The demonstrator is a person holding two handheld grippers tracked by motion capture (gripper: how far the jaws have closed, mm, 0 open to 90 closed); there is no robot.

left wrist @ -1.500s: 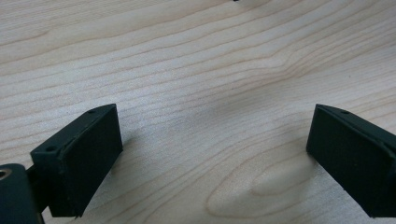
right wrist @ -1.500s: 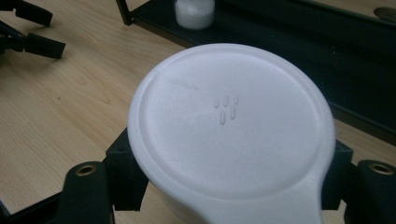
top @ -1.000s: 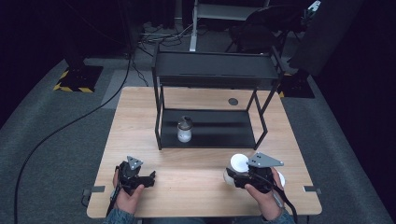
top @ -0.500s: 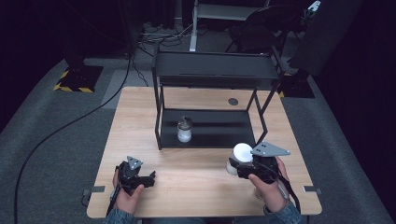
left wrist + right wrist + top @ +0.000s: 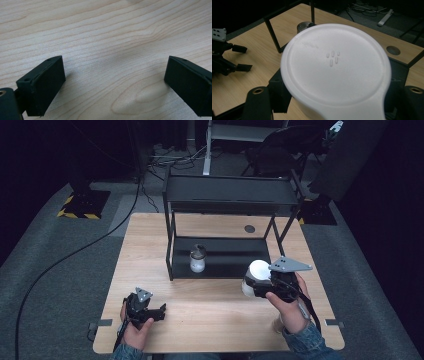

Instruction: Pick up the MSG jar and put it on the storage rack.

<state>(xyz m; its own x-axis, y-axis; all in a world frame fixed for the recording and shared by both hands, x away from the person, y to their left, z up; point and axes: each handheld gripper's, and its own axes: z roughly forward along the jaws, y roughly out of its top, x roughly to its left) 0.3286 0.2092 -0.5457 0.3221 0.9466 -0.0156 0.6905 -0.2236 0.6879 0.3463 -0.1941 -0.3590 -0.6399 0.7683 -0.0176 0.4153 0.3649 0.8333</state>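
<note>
my right gripper (image 5: pixel 255 285) is clamped on the white lidded tub (image 5: pixel 258 271), carrying it toward the black rack (image 5: pixel 227 195); next, shelving it level. left gripper (image 5: pixel 159 312) rests apart.

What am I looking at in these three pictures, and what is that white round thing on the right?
A person sits at a wooden table with a hand-held two-jaw gripper in each hand. The high view looks down from above the person's side. The other two pictures come from cameras riding on the grippers, looking along their black jaws. The left gripper rests low over the bare wood with its jaws wide apart and nothing between them. The right gripper is shut on a white lidded container; the round face you see is its lid. A black metal rack stands on the table, with a small jar on its lower shelf.
</note>
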